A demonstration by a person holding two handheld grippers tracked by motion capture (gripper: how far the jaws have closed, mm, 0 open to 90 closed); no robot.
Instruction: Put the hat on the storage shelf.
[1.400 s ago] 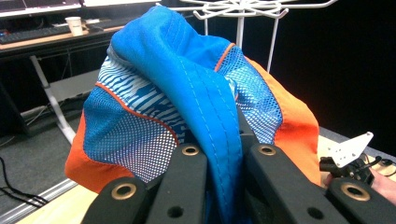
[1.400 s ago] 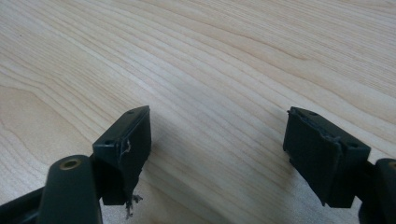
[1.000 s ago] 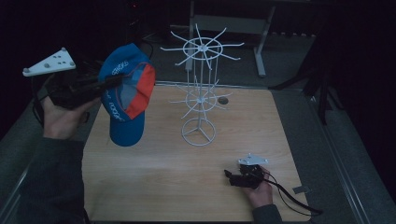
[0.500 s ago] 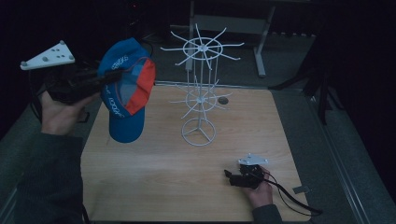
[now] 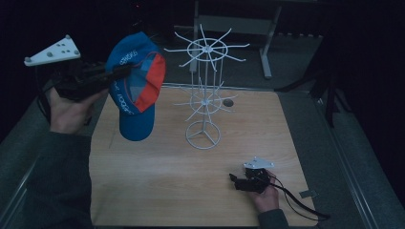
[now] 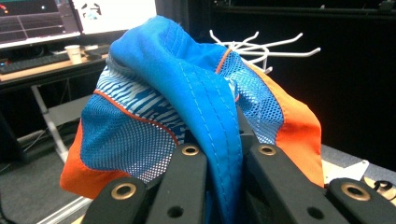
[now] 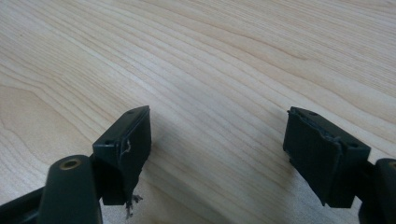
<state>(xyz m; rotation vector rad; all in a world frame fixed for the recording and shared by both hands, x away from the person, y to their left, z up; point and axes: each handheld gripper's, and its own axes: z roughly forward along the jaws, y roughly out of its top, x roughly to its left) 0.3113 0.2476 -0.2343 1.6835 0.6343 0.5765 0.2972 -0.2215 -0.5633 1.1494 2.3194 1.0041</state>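
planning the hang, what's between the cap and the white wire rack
Nothing: in the high view the cap, held up by the left gripper, hangs left of the rack with an open gap between them.

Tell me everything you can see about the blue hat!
The cap is bright blue with orange side panels, striped and mesh patches and white lettering. It looks like soft cloth, bunched where the left gripper pinches it. It hangs in the air above the table's left side, brim pointing down, left of the white wire rack.
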